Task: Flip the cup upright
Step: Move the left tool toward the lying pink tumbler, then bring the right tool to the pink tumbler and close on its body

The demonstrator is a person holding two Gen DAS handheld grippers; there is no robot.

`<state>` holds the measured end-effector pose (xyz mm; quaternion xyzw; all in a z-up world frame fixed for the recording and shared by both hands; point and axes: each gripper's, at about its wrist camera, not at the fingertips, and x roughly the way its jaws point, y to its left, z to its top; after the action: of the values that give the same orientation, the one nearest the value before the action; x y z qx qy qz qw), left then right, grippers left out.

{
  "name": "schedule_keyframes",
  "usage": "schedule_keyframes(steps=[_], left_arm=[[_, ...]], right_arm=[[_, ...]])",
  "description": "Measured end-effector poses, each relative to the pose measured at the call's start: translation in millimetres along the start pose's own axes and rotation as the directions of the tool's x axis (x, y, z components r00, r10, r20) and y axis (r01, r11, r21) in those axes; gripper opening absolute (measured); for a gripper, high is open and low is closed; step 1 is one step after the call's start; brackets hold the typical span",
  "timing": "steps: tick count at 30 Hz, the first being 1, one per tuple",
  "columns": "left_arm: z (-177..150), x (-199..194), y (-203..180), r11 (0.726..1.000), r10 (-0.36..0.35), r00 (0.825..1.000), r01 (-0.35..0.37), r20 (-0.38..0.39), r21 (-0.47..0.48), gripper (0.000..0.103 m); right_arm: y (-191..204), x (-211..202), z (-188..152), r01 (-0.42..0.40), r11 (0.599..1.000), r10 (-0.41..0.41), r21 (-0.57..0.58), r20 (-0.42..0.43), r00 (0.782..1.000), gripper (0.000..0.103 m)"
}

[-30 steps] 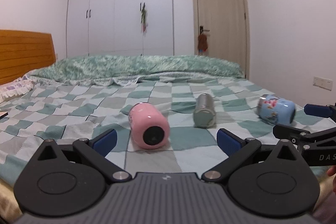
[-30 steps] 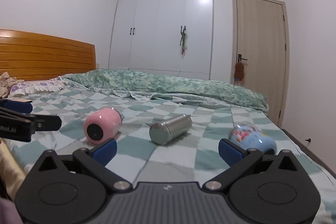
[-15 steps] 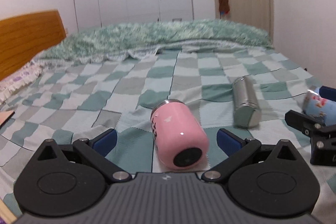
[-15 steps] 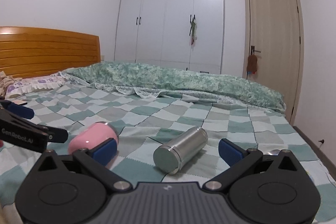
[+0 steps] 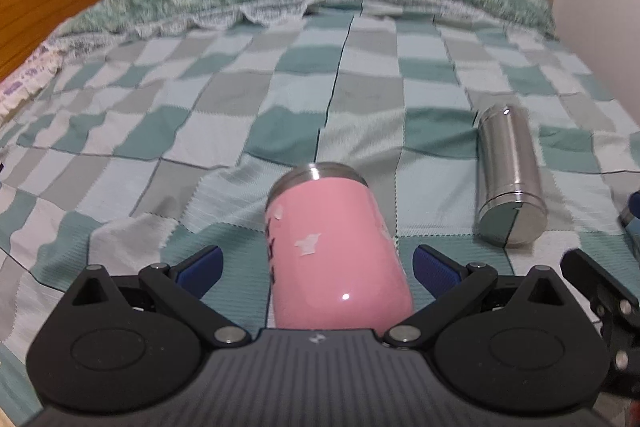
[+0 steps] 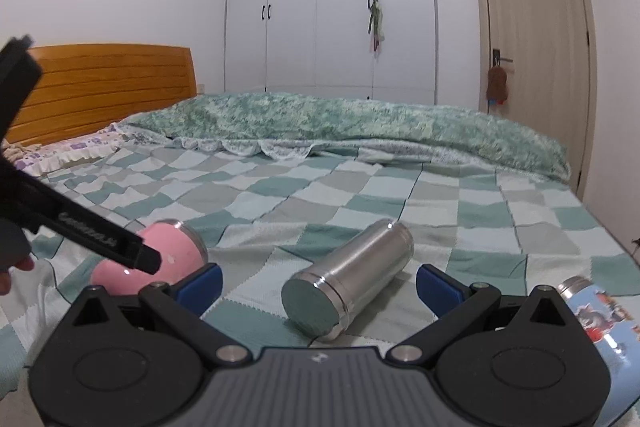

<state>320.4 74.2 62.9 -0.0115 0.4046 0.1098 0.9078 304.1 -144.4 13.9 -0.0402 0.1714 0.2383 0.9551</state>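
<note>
Left wrist view: low and close over the checked bedspread (image 5: 248, 99), facing the headboard end, pink cup (image 5: 336, 251) at lower centre. Right wrist view: slightly higher, apparently further right, facing wardrobe (image 6: 332, 3) and door (image 6: 532, 67). Shared: pink cup (image 6: 176, 247), steel flask (image 6: 352, 275), bedspread.

Both tongs match: left tongs (image 5: 316, 263) and right tongs (image 6: 318, 281) have matte black linkage arms, silver pivot screws, blue fingertip pads (image 5: 200, 265), ribbed grey housing; white lettering marks one black arm; bare fingertip skin shows.
</note>
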Motion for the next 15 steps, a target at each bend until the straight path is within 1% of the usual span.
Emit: schedule_keyframes(steps=[4,9,10,11,12,13,15], left_arm=[[6.5,23.5,-5.7,1.000,0.020,0.996,-0.020,-0.085,-0.005,0.103],[7.4,53.7,-8.6,0.999,0.042,0.983,-0.045,-0.178,-0.012,0.103],[6.6,58.5,-8.6,0.999,0.037,0.980,-0.041,-0.194,-0.015,0.099],[6.1,62.7,-8.9,0.999,0.024,0.978,-0.028,-0.208,-0.016,0.092],[5.7,65.4,-10.3,1.000,0.011,0.975,-0.015,-0.222,-0.017,0.088],[5.6,66.6,-12.0,1.000,0.011,0.973,-0.014,-0.229,-0.012,0.088],[5.4,65.1,-15.0,1.000,0.018,0.975,-0.017,-0.220,0.008,0.088]], right_arm=[[-1.6,7.5,-4.4,-0.001,1.000,0.001,-0.008,-0.040,0.999,0.103],[-2.5,14.1,-9.2,-0.007,1.000,0.006,-0.006,-0.067,0.998,0.103],[-3.2,15.2,-9.9,-0.007,1.000,0.007,-0.004,-0.071,0.997,0.103],[-4.0,16.2,-10.4,-0.007,1.000,0.007,-0.001,-0.074,0.997,0.103],[-4.7,17.6,-10.1,-0.007,1.000,0.007,0.001,-0.079,0.997,0.103],[-5.1,18.5,-10.4,-0.008,1.000,0.008,0.003,-0.082,0.997,0.103],[-5.6,19.9,-10.9,-0.007,1.000,0.007,0.004,-0.086,0.996,0.103]])
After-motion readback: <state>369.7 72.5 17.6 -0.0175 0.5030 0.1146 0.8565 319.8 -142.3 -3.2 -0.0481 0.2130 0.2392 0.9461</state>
